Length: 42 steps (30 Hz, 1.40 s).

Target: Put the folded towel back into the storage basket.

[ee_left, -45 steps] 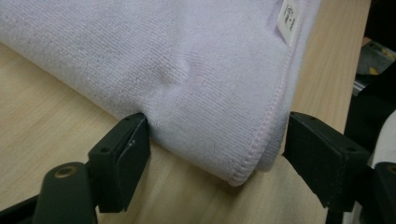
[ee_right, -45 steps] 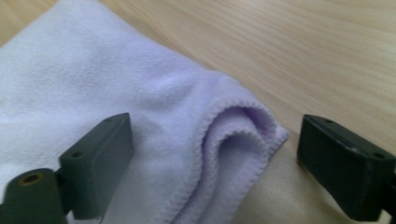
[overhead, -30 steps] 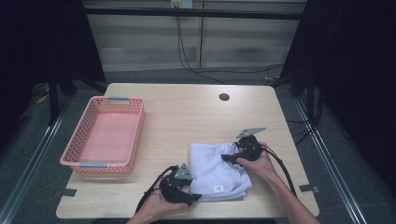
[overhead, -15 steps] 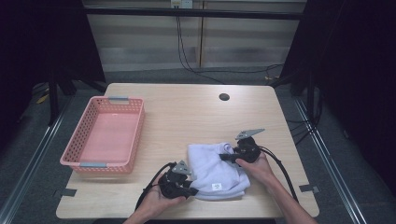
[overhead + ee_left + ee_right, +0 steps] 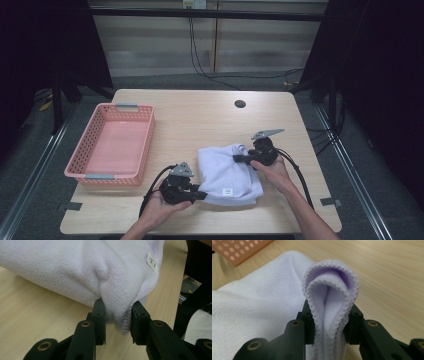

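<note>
Item: folded lavender towel [image 5: 227, 172], white label facing up, lay on the wooden table [image 5: 200, 120] at about 5 o'clock from the table's centre.

Left gripper [image 5: 201, 194]: at 7 o'clock of the towel; its jaws had just been closing and pinched the towel's near corner, with cloth bunched between the pads [image 5: 100, 312].

Right gripper [image 5: 237, 158]: at 2 o'clock of the towel; its jaws had just been closing and clamped a doubled fold of the hemmed edge.

Pink plastic basket [image 5: 142, 137]: at 9 o'clock of the towel, well apart from it.

Round dark hole [image 5: 240, 104]: in the tabletop at 12 o'clock.
</note>
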Each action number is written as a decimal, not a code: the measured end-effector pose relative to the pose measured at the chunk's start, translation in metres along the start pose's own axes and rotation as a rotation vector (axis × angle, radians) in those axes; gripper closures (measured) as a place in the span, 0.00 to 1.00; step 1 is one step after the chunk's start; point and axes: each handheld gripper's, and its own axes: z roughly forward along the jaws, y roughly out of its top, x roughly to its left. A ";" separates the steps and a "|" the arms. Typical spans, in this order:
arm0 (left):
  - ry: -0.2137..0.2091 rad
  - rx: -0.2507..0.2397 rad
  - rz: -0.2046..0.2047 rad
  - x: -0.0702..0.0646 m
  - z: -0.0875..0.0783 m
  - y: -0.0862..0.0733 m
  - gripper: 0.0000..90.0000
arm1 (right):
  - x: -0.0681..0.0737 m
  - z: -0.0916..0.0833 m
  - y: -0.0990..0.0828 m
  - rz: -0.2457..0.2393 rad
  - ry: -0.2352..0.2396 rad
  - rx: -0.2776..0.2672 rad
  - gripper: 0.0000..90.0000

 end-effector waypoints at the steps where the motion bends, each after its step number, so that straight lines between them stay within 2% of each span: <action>1: 0.004 -0.010 -0.013 0.001 -0.003 0.002 0.77 | 0.000 -0.001 0.003 0.001 0.000 -0.008 0.75; 6: 0.019 -0.071 0.002 0.007 -0.023 0.015 0.77 | 0.001 -0.004 0.025 -0.001 0.004 -0.038 0.75; 11: 0.023 -0.133 -0.021 0.017 -0.045 0.019 0.77 | 0.007 -0.005 0.052 -0.027 0.014 -0.073 0.75; 12: 0.023 -0.133 -0.021 0.017 -0.045 0.019 0.77 | 0.007 -0.005 0.052 -0.027 0.014 -0.073 0.75; 16: 0.044 -0.165 -0.031 0.028 -0.062 0.020 0.77 | 0.013 0.001 0.075 -0.036 0.026 -0.093 0.75; 24: 0.092 -0.194 -0.035 0.042 -0.086 0.021 0.77 | 0.019 0.016 0.099 -0.034 0.046 -0.110 0.75; 29: 0.118 -0.225 -0.054 0.052 -0.104 0.019 0.78 | 0.025 0.026 0.115 -0.043 0.053 -0.111 0.75; 31: 0.144 -0.231 -0.075 0.055 -0.110 0.017 0.78 | 0.029 0.031 0.124 -0.051 0.054 -0.110 0.75; 33: 0.156 -0.263 -0.105 0.060 -0.118 0.012 0.78 | 0.034 0.037 0.134 -0.047 0.055 -0.113 0.75; 35: 0.173 -0.268 -0.099 0.063 -0.127 0.008 0.78 | 0.040 0.043 0.143 -0.055 0.059 -0.112 0.75; 37: 0.181 -0.288 -0.112 0.066 -0.136 0.004 0.78 | 0.044 0.049 0.150 -0.056 0.077 -0.113 0.75; 42: 0.212 -0.290 -0.116 0.072 -0.154 -0.002 0.78 | 0.056 0.062 0.164 -0.065 0.095 -0.114 0.75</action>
